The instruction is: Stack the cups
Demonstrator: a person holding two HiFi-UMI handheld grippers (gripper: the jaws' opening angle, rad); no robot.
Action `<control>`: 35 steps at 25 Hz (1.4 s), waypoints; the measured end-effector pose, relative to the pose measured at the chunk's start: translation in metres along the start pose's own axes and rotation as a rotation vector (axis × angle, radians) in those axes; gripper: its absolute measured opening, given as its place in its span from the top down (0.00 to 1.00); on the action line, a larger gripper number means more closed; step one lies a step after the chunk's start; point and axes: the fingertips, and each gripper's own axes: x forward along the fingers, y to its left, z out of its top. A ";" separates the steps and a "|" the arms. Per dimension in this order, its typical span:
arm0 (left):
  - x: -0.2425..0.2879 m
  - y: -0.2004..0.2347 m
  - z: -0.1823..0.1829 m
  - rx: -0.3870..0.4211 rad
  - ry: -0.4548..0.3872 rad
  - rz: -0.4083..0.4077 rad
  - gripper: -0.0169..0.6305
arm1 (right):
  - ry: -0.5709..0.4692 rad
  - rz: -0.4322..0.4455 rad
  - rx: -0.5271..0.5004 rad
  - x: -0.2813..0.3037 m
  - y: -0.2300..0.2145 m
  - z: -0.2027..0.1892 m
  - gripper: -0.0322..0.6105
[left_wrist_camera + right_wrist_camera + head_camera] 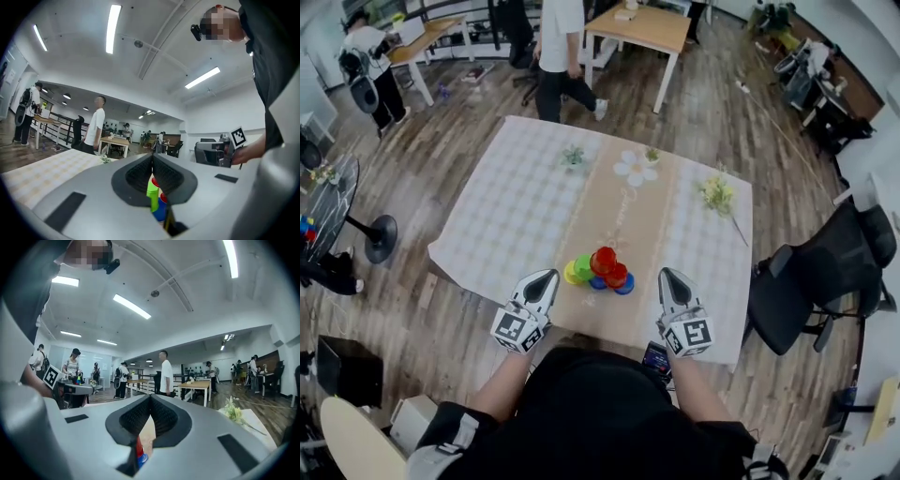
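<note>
Left tongs [547, 277], right tongs [668, 277], standing cups [601, 268]

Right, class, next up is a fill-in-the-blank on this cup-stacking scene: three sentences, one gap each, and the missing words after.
1. The left gripper and the right gripper both have their jaws ____, with nothing held between them.
2. In the head view, the cup at the left end of the cluster of cups is ____.
3. Between that cup and the red cups stands a ____ cup.

Missing words: shut; yellow; green.
</note>
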 end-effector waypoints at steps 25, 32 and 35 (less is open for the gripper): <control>-0.133 -0.170 -0.049 0.042 0.092 0.189 0.97 | 0.029 0.067 0.021 -0.203 0.020 -0.050 0.94; -0.140 -0.180 -0.049 0.039 0.078 0.182 0.97 | 0.026 0.088 0.016 -0.217 0.038 -0.053 0.94; -0.140 -0.188 -0.051 0.038 0.078 0.179 0.97 | 0.027 0.090 0.026 -0.220 0.048 -0.055 0.94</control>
